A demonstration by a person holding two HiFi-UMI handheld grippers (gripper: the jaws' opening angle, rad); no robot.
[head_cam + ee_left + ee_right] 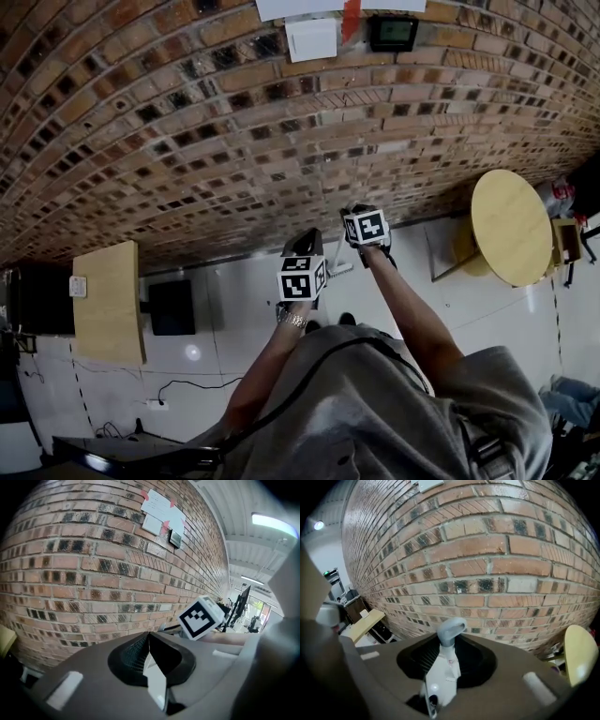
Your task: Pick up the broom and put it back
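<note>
Presently the right gripper (450,651) is clamped on the white broom handle (443,677), just below its grey loop (451,629). The loop end points toward the brick wall (497,550). The left gripper (149,641) is just beside the right one, and its jaws are together at the tips.

The broom (446,665) showed only its upper handle: a pale white, flattish shaft ending in a grey hanging loop. It stood upright at lower centre of the right gripper view, clamped in the right tongs (449,651). A white length sat pinched in the left tongs (150,644), low centre.
</note>
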